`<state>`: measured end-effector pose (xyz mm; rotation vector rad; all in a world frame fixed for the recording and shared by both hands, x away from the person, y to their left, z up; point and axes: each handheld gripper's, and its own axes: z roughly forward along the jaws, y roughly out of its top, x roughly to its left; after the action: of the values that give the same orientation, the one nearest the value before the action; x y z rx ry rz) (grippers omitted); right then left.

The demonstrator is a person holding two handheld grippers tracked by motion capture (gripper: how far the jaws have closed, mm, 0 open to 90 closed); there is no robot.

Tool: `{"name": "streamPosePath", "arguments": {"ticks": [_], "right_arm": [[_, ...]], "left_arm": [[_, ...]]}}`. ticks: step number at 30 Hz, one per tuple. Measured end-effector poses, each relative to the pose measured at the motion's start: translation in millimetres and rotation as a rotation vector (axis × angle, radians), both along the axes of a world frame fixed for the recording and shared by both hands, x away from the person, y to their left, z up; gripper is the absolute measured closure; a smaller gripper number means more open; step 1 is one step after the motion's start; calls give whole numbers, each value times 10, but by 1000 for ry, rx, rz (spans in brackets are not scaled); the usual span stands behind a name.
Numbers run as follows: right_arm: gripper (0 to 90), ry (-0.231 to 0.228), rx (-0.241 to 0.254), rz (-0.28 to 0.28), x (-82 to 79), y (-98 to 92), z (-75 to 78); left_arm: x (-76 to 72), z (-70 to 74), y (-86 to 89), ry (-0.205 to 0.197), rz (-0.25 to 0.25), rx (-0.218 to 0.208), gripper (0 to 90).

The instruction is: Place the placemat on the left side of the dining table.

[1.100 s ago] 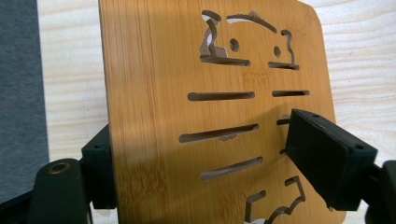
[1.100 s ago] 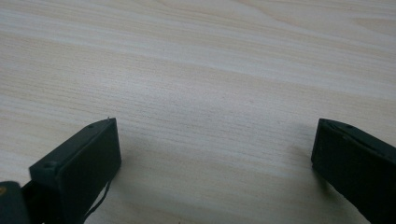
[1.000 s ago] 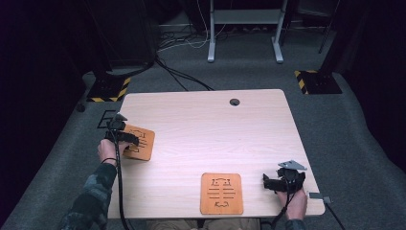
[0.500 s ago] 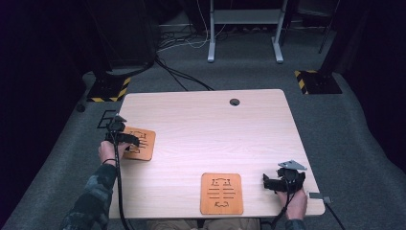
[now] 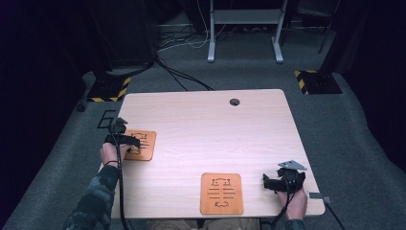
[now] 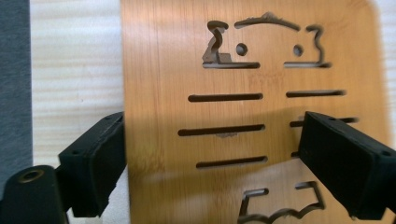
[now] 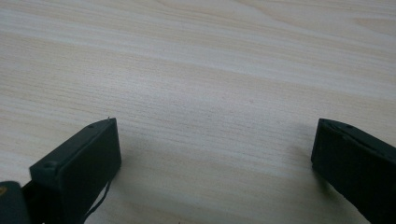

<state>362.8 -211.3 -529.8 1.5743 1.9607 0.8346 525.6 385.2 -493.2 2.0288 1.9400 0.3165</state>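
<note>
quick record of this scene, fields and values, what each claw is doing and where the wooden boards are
surface: light wood table
left claw: over the left board, jaws just been opening, wide apart, not gripping it
left board: flat near the table's left edge, cut-out slots and shapes
right claw: open over bare table, nothing between jaws
second board: flat at the near edge, apart from the right claw
table hole: far side

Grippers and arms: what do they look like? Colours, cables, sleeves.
Both grippers, left gripper and right gripper, are black with blocky rectangular jaws. A black cable trails from the left one. The right carries a grey three-cornered plate. The left forearm wears a dark camouflage sleeve.
</note>
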Motion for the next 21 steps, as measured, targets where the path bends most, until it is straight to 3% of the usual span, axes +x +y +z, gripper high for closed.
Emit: {"name": "streamPosePath", "arguments": {"ticks": [3, 13, 21], "right_arm": [[6, -2, -1, 2, 1, -1, -1], [6, 0, 1, -1, 0, 0, 0], [6, -3, -2, 2, 1, -2, 0]], "left_arm": [[-31, -39, 13, -21, 6, 36, 116], [-131, 13, 103, -75, 10, -28, 0], [-273, 109, 69, -150, -17, -62, 0]]}}
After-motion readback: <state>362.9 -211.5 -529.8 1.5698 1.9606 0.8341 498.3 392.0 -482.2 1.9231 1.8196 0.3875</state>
